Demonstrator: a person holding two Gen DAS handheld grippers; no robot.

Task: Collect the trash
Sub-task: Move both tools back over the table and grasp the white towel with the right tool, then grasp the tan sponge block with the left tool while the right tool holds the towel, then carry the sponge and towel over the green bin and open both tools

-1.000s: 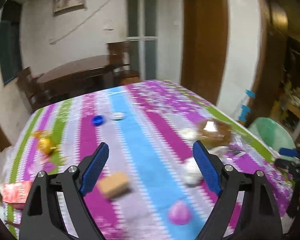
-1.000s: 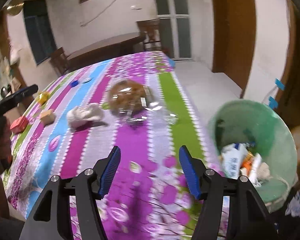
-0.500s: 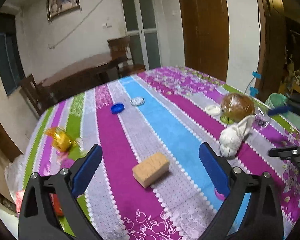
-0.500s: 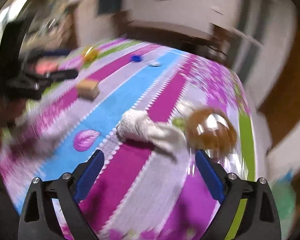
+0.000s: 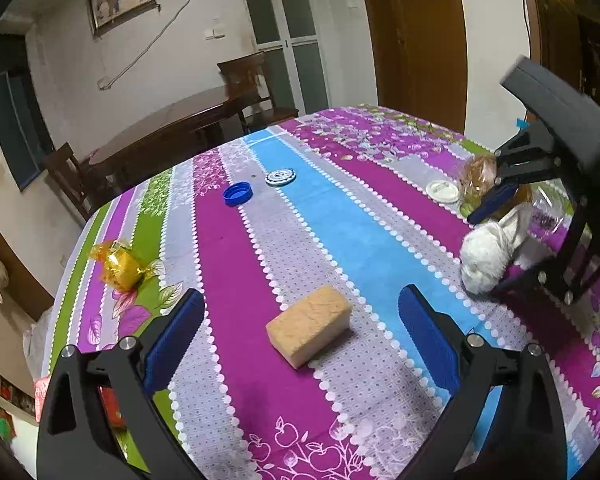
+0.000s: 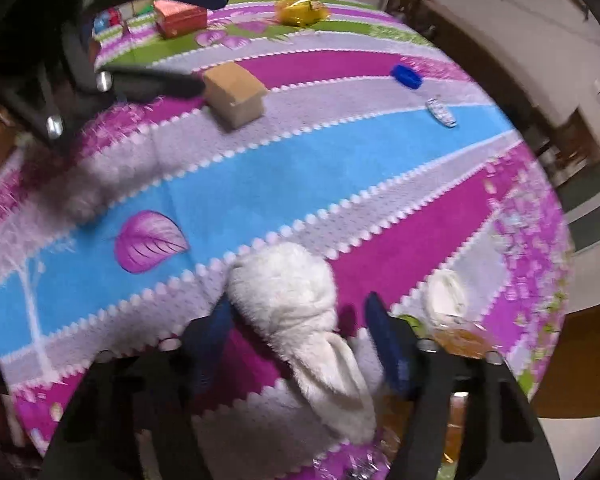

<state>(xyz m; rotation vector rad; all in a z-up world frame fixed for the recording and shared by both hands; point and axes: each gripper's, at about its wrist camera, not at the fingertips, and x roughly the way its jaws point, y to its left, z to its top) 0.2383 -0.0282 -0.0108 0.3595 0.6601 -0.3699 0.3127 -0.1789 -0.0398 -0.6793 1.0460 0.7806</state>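
Bright stripes of pink, blue, green and grey cover the cloth on the desk [image 5: 236, 264], and behind it stand a dark wooden table [image 5: 160, 136], some chairs and a picture on the pale wall. Bits of trash lie apart on the cloth, likely so each can be picked up alone. The right tool [image 6: 300, 316] is low over a white fluffy wad [image 6: 296, 300], with one finger on each side, wide and not yet squeezing. I think it is set that way to pinch the wad next. The left tool [image 5: 300, 316] is wide open too and holds nothing; a tan block [image 5: 310, 330] lies on the cloth between its fingers. Farther off are a gold wrapper [image 5: 118, 264], a blue cap [image 5: 238, 193] and a white lid [image 5: 442, 191].
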